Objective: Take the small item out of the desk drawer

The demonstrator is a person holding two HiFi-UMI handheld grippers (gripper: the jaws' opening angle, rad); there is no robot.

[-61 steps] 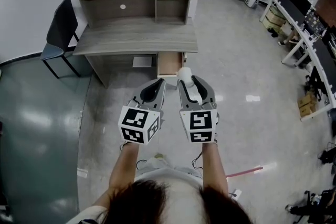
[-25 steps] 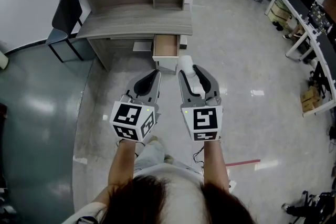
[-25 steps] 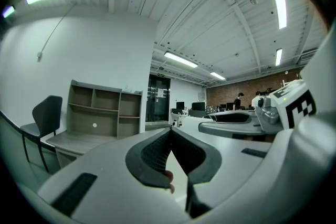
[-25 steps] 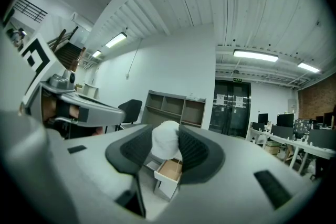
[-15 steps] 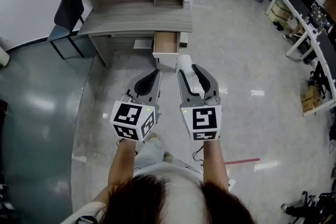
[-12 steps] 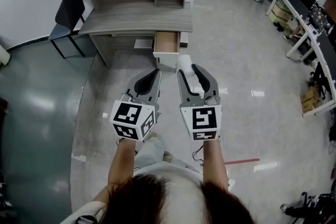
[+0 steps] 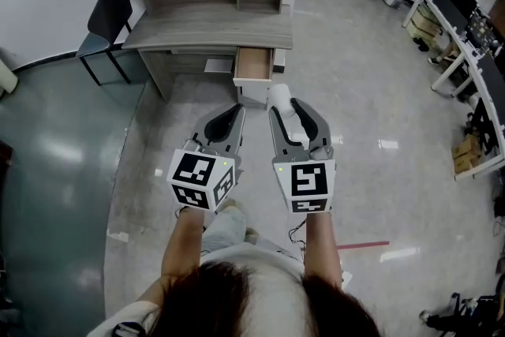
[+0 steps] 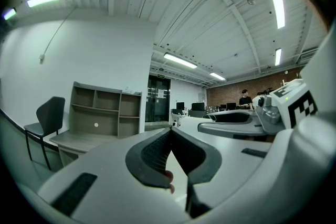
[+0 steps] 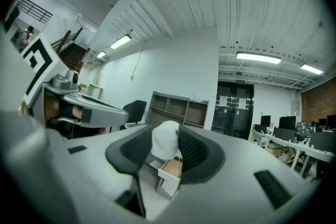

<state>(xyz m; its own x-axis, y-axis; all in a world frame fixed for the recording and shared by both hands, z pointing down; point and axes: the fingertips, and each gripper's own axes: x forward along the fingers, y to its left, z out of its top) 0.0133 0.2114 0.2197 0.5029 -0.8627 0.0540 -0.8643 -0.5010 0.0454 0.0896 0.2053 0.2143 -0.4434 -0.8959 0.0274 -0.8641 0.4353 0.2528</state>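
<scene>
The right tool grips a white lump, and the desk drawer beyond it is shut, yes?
Not shut: the head view shows the desk drawer pulled open. The right tool does grip the white lump.

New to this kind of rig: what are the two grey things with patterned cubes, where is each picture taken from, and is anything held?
There is no robot: a person holds a gripper in each hand. The head view looks down from a camera on the person's head; the other two come from cameras riding on each gripper, looking along its fingers. The left gripper has its fingers together, empty. The right gripper is closed on a small white item. Ahead stands a desk with its drawer pulled open.
</scene>
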